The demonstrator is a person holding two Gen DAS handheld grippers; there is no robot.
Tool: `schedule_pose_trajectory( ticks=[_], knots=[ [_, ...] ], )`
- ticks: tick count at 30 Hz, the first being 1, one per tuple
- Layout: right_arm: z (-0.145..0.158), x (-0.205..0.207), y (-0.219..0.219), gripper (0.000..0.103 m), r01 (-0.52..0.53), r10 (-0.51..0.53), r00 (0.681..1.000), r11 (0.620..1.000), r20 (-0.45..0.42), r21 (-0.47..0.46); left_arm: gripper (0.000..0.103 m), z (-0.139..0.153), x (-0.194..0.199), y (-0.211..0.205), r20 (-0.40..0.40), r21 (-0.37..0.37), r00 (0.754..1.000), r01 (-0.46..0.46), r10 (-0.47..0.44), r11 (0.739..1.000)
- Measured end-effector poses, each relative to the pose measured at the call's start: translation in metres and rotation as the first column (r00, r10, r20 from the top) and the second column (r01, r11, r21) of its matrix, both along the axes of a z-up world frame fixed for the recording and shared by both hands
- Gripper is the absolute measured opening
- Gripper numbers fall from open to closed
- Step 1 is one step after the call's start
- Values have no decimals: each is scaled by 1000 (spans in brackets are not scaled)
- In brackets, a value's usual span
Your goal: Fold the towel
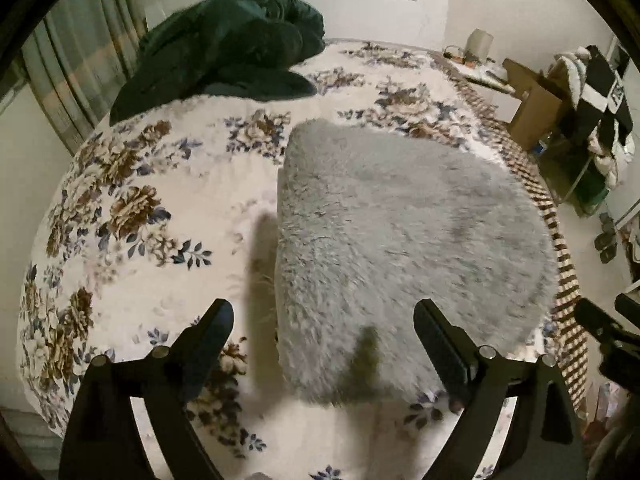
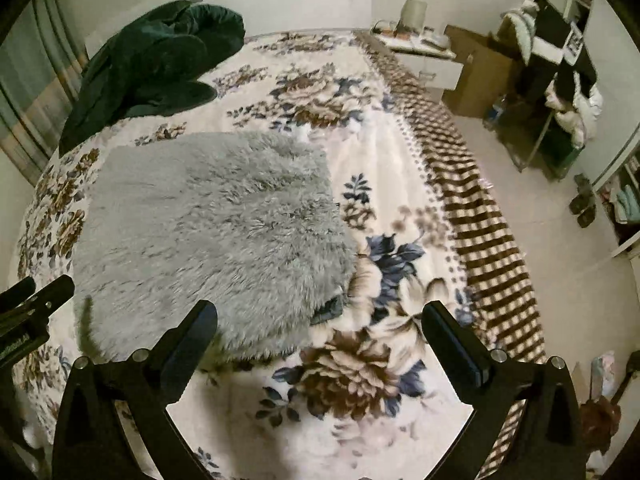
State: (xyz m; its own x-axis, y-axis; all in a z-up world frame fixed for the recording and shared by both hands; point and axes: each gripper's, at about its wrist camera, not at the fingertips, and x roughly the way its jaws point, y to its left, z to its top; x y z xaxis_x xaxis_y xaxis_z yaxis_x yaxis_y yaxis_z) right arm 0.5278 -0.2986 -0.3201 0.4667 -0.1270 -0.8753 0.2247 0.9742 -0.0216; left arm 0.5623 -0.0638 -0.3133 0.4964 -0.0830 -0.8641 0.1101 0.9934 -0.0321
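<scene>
A shaggy grey towel (image 1: 404,240) lies folded on the floral bedspread (image 1: 168,208). In the left wrist view my left gripper (image 1: 324,316) hovers open above the towel's near left corner, nothing between its fingers. In the right wrist view the grey towel (image 2: 208,232) spreads left of centre, with a darker underside corner showing at its near right edge. My right gripper (image 2: 320,316) is open just above that near right corner, holding nothing. The other gripper shows as a black part at the left edge of the right wrist view and at the right edge of the left wrist view.
A dark green quilt (image 1: 224,48) is heaped at the far left of the bed by the curtain (image 1: 72,64). A brown checked blanket edge (image 2: 472,208) runs down the bed's right side. Beyond it are a nightstand (image 2: 424,56), a cardboard box (image 2: 476,76), a clothes rack (image 2: 560,80) and slippers (image 2: 582,200) on the floor.
</scene>
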Motion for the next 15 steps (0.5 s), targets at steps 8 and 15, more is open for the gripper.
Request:
schedule_pose_trajectory(
  ticks=[8,15],
  knots=[
    [78,-69,10,103,-20,22,996,1000,91,-19,92,70,-61,-1,96,-19,995,-19,21,1000],
    [157,-156,13,103,-30,37,982,999,185,-37,92,133,-137,-11,171,-20,985,-27,30,999]
  ],
)
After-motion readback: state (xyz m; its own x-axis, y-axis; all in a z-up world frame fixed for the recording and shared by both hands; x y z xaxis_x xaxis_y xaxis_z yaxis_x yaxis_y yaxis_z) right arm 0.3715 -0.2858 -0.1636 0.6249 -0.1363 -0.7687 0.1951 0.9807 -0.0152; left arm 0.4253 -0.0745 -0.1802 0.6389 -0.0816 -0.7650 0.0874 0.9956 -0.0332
